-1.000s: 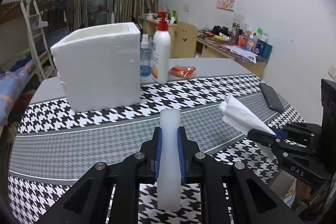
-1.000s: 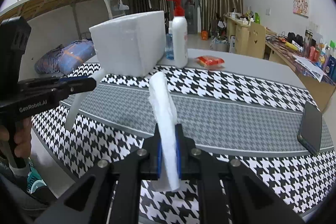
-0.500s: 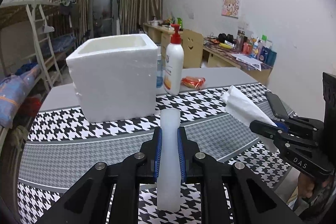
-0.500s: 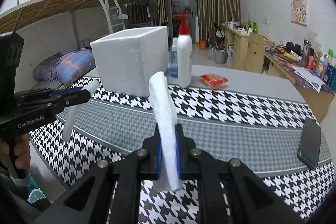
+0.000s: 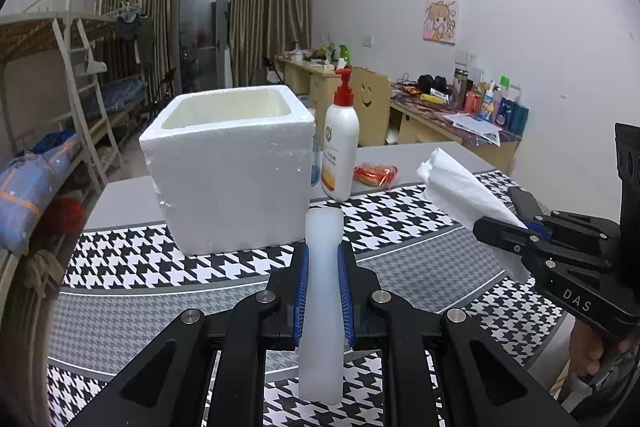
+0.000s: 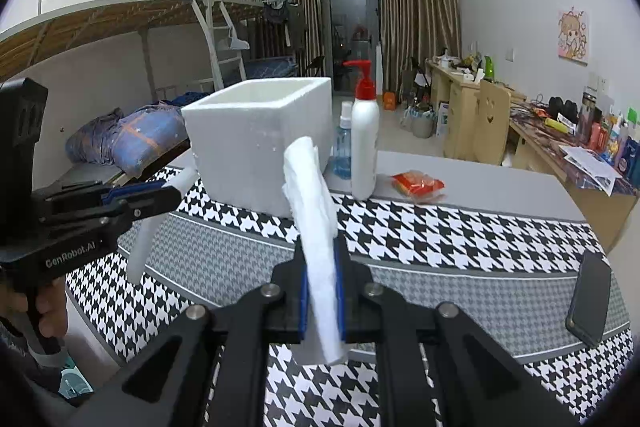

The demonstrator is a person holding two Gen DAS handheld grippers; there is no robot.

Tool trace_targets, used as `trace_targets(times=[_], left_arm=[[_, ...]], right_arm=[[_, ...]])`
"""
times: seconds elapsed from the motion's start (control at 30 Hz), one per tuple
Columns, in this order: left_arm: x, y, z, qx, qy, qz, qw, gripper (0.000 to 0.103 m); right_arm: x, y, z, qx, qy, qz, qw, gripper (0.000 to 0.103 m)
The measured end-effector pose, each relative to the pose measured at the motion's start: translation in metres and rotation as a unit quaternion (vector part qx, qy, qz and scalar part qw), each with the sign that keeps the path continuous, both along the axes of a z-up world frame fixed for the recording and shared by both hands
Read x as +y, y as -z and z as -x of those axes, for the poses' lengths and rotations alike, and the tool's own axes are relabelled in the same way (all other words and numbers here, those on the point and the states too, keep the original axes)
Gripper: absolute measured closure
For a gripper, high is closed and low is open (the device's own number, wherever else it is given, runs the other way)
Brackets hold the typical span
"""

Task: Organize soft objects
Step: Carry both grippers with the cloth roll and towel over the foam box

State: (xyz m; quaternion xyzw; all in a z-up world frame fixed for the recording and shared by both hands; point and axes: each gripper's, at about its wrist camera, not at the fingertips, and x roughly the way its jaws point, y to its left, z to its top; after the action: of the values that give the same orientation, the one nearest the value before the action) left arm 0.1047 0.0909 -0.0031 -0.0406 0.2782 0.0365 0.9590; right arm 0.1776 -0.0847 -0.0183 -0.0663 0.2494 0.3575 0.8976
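My left gripper (image 5: 323, 291) is shut on a pale, soft translucent tube (image 5: 323, 307) that stands upright between its blue pads. My right gripper (image 6: 321, 291) is shut on a folded white tissue (image 6: 316, 227), also upright. Both are held above the houndstooth tablecloth (image 5: 400, 223), short of an open white foam box (image 5: 232, 163). In the left wrist view the right gripper (image 5: 492, 231) shows at the right with the tissue (image 5: 460, 191) sticking out. In the right wrist view the left gripper (image 6: 168, 193) shows at the left with the tube (image 6: 148, 231).
A white pump bottle (image 5: 340, 147) with a red top and a small blue spray bottle (image 6: 342, 151) stand right of the box. A red snack packet (image 6: 418, 185) lies behind them. A dark phone (image 6: 590, 299) lies near the table's right edge. A bunk bed (image 6: 132, 131) and desks stand beyond.
Both grippers have risen a little with their loads still gripped. The foam box's open top now shows more in both views.
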Motion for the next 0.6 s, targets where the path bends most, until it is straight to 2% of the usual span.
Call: trace_targets(times=[0.6], left_arm=[[0.009,-0.034,0.004,-0.042,-0.01,-0.025,0.9988,0.087]], right_arm=[[0.017,-0.035,0.002,-0.035,-0.007,-0.018,0.999,0.089]])
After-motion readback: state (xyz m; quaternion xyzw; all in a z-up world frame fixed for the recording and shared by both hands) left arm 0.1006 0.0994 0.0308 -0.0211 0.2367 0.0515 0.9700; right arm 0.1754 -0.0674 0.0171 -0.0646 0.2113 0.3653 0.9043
